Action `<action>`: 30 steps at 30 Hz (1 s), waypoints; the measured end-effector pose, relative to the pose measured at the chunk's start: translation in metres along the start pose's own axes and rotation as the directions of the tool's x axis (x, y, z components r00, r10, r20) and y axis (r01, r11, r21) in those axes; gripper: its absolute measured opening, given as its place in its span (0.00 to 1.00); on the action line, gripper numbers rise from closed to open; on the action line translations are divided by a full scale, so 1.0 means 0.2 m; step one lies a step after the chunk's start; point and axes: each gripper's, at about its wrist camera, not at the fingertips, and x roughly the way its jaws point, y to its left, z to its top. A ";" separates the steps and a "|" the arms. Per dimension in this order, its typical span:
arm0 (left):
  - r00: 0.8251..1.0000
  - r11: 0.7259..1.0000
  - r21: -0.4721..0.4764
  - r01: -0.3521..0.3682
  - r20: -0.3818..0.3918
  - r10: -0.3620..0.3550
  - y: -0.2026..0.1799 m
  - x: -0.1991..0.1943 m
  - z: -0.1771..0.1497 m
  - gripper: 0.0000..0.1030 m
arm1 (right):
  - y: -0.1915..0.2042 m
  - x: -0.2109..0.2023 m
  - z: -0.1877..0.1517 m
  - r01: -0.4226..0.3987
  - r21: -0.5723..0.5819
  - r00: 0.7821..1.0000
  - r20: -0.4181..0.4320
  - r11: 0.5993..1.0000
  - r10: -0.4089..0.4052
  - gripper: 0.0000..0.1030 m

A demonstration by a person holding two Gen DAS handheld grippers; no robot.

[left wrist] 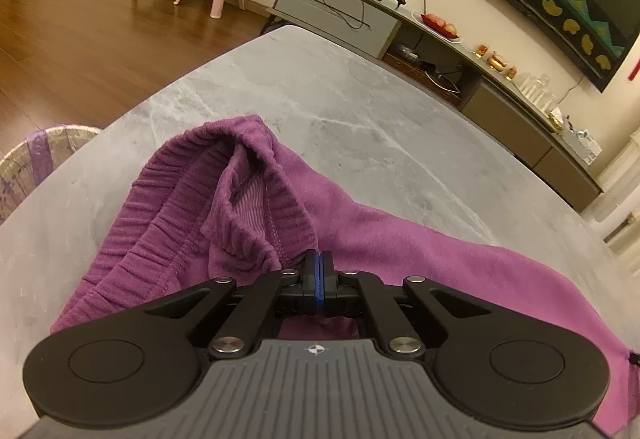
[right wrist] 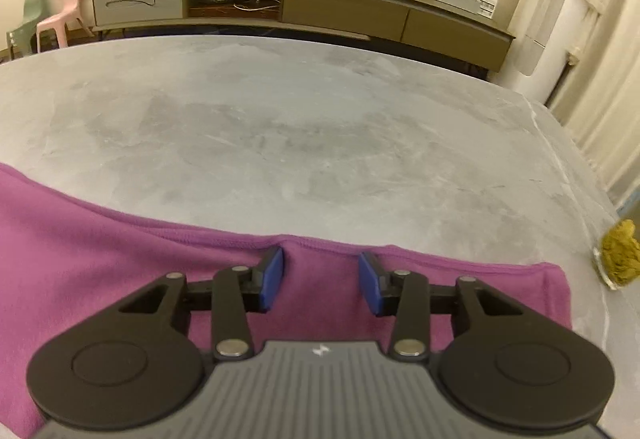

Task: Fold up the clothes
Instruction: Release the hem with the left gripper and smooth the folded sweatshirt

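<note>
Purple trousers [left wrist: 360,239] spread on the grey table [left wrist: 320,99].
Left gripper [left wrist: 319,271] pinched together at the waistband, fabric between not visible; right gripper [right wrist: 321,279] spread apart over the hem edge.

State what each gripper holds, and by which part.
Left gripper: shut at the purple fleece trousers' elastic waistband; fabric between pads unconfirmed. Right gripper: open, holding nothing.

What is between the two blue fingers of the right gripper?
Only purple pants fabric. In the right wrist view the right gripper is open, and the cloth's hem shows in the gap between its blue pads, lying flat on the grey table.
</note>
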 end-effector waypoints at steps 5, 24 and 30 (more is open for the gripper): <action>0.985 0.988 -0.108 -0.109 0.119 0.122 0.15 -0.20 0.05 0.15 | 0.03 -0.09 -0.05 0.004 -0.037 0.998 0.070 0.999 -0.001 0.37; 0.957 0.908 0.314 -0.278 0.170 0.234 -0.37 -0.27 -0.21 0.52 | 0.32 -0.23 -0.07 -0.125 -0.201 0.984 0.098 0.972 0.147 0.43; 0.870 0.893 0.030 -0.449 0.244 0.429 -0.02 -0.37 -0.10 0.41 | 0.33 -0.22 -0.09 -0.146 -0.206 0.984 0.071 0.968 0.163 0.43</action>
